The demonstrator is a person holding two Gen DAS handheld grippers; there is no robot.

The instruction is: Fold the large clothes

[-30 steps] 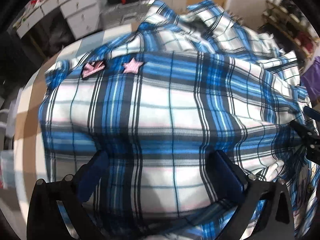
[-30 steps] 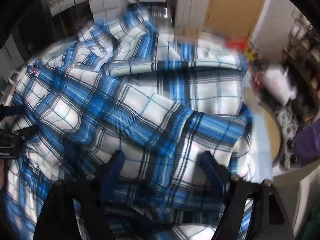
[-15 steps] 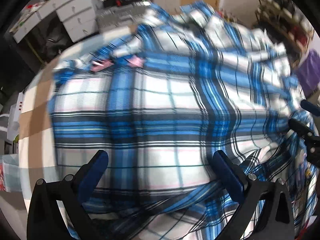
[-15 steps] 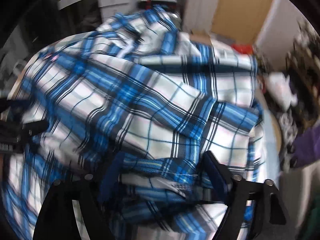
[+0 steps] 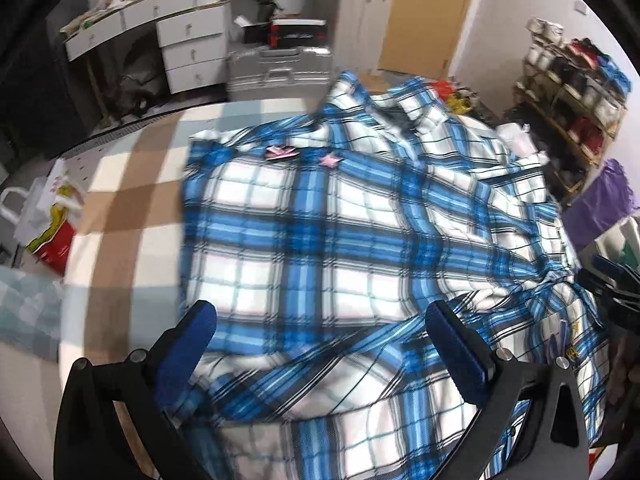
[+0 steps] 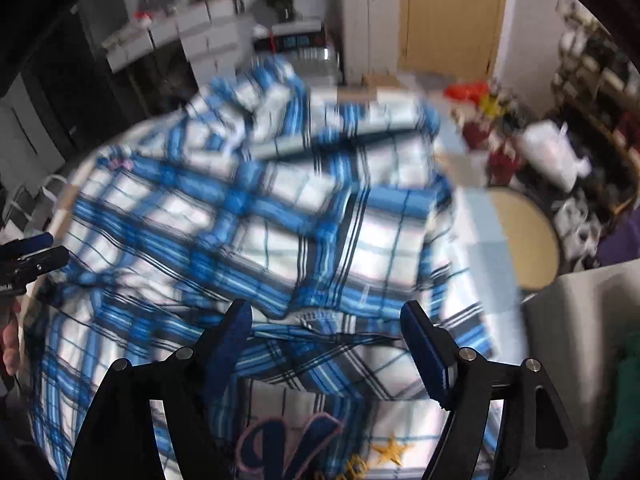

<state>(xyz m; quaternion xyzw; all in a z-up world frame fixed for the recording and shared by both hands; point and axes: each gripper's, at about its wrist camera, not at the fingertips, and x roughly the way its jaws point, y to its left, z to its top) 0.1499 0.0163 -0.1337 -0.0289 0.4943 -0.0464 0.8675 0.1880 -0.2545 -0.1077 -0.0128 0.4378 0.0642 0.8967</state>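
Note:
A large blue and white plaid shirt [image 5: 320,232] lies spread over the checked table cover [image 5: 132,208], with pink patches [image 5: 330,159] near its far edge. My left gripper [image 5: 320,324] hovers open over the shirt's near fold, and its blue pads [image 5: 196,332] are clear of the cloth. My right gripper [image 6: 326,320] hangs over the shirt [image 6: 280,220] near a hem. Its jaws are opening, with cloth lying below them and none pinched. A navy letter patch [image 6: 288,444] shows under it. Each gripper also shows at the other view's edge, the right gripper [image 5: 612,284] and the left gripper [image 6: 32,256].
White drawers [image 5: 188,52] and a silver case [image 5: 280,68] stand beyond the table. A laden shelf rack [image 5: 568,92] and a purple bag [image 5: 600,204] are on the right. A red bag [image 5: 52,240] sits left. A round stool [image 6: 520,240] is beside the table.
Both grippers have pulled back towards me from the shirt. The cloth that lay over the left fingers now rests flat below them. The right jaws stand wider, and more table shows.

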